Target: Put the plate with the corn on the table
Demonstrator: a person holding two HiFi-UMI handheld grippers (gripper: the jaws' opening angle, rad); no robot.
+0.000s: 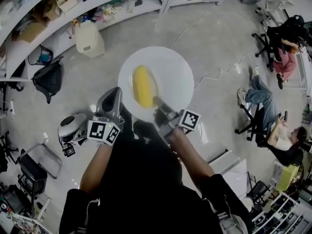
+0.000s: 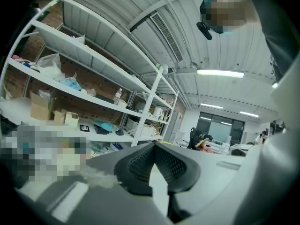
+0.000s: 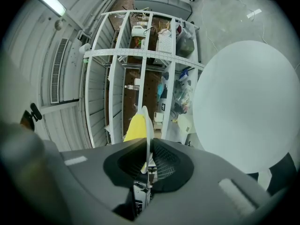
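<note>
White plate (image 1: 170, 67), only one, carries one yellow corn cob (image 1: 144, 86). It is high over the floor (image 1: 214, 38); the right gripper (image 1: 159, 104) pinches its rim. The left gripper (image 1: 115, 93) has its fingers together, empty.

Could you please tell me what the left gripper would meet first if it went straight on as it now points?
Nothing near: the left gripper points into open air; the white shelving rack looks first in line, though its depth is unclear.
</note>
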